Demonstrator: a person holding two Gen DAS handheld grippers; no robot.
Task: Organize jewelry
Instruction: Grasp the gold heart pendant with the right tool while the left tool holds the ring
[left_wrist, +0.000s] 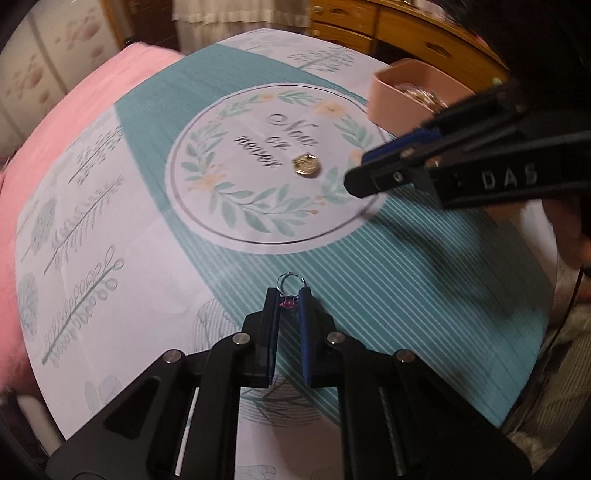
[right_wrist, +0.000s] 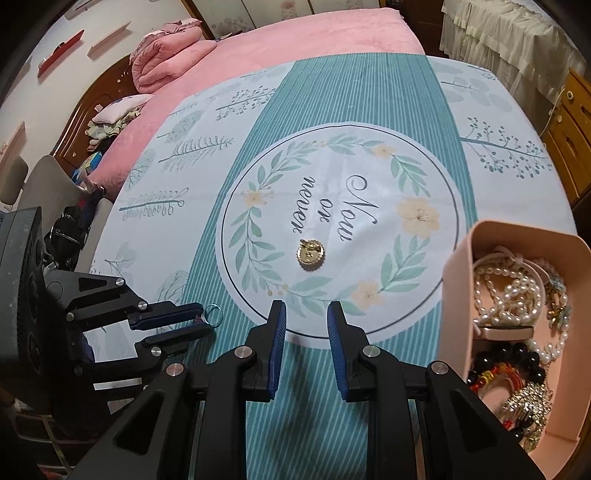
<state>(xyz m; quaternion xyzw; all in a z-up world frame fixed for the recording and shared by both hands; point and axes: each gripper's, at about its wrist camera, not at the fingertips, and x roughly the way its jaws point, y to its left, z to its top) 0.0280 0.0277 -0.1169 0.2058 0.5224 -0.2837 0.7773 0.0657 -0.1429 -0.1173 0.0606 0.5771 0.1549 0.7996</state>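
My left gripper (left_wrist: 289, 293) is shut on a silver ring with a pink stone (left_wrist: 290, 286), held just above the cloth; the ring also shows in the right wrist view (right_wrist: 213, 314) at the left gripper's tips (right_wrist: 202, 324). A round gold brooch (left_wrist: 306, 166) lies on the cloth's printed white circle, also seen in the right wrist view (right_wrist: 311, 253). My right gripper (right_wrist: 306, 317) is open and empty, short of the brooch; it shows in the left wrist view (left_wrist: 356, 173) to the brooch's right. A pink tray (right_wrist: 458, 280) of jewelry stands at the right.
The tray (left_wrist: 388, 96) holds pearl strands (right_wrist: 506, 291), dark beads and sparkly pieces. A teal and white printed cloth (right_wrist: 369, 96) covers the table. A pink bed (right_wrist: 295, 40) lies beyond it. Wooden drawers (left_wrist: 369, 26) stand behind.
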